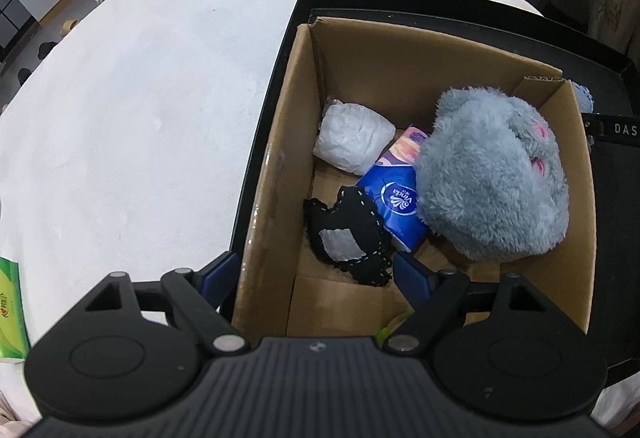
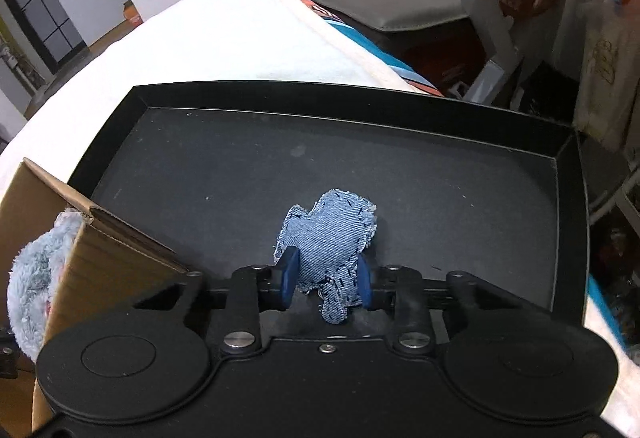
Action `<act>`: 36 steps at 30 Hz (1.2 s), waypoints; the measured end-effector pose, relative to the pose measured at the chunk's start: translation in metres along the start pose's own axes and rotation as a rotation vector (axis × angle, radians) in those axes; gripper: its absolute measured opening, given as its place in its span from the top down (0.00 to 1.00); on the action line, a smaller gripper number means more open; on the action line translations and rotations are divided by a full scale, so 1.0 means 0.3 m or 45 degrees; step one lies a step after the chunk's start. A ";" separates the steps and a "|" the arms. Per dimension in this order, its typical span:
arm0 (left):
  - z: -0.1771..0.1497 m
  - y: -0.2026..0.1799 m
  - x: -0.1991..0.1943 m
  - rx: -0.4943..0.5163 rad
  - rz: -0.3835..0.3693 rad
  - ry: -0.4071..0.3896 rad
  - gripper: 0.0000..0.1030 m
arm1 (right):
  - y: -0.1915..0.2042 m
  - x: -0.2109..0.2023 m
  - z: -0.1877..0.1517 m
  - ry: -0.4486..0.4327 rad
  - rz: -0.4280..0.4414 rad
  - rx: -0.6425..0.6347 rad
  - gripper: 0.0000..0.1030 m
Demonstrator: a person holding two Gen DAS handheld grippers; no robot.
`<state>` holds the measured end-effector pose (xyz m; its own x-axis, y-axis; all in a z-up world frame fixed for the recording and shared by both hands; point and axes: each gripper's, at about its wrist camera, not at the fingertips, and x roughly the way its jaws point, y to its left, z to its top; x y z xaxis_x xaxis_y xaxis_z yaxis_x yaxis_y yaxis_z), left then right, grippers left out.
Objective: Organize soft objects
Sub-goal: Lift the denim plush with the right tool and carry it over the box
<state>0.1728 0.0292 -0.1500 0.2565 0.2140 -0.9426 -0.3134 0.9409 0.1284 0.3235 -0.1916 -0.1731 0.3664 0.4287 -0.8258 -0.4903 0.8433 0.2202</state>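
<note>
While sitting at lower left of the right wrist frame, cardboard box (image 2: 100, 250) just beside and to the left of right gripper (image 2: 326, 276), inside black tray (image 2: 360, 110). Bulking large in the box's right half in the left wrist view, grey plush toy (image 1: 492, 174); tucked under its left edge, blue tissue pack (image 1: 396, 206); up-left of that, white wrapped bundle (image 1: 354, 142); nearest the camera, black stitched pouch (image 1: 352, 238). Spread wide over the box's near left wall, left gripper (image 1: 314, 272), nothing between its fingers. Pinched at its narrow lower end by the right, denim stuffed shape (image 2: 326, 234), long axis running up-frame, broad end pointing away. Probably a short carry leftward into the box
</note>
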 end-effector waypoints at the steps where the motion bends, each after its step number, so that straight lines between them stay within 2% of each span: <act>1: -0.001 0.002 -0.001 0.000 0.001 0.000 0.19 | -0.002 -0.001 0.000 0.004 -0.003 0.006 0.72; 13: -0.014 0.029 -0.033 -0.022 -0.034 -0.014 0.19 | -0.025 -0.058 -0.012 0.023 -0.026 0.098 0.75; 36: -0.062 0.059 -0.114 0.034 -0.190 -0.077 0.20 | 0.155 -0.283 0.010 -0.036 -0.051 -0.012 0.75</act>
<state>0.1414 0.0335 -0.1213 0.3528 0.0862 -0.9317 -0.2439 0.9698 -0.0026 0.2720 -0.1879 -0.0912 0.4079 0.4037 -0.8189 -0.4819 0.8570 0.1824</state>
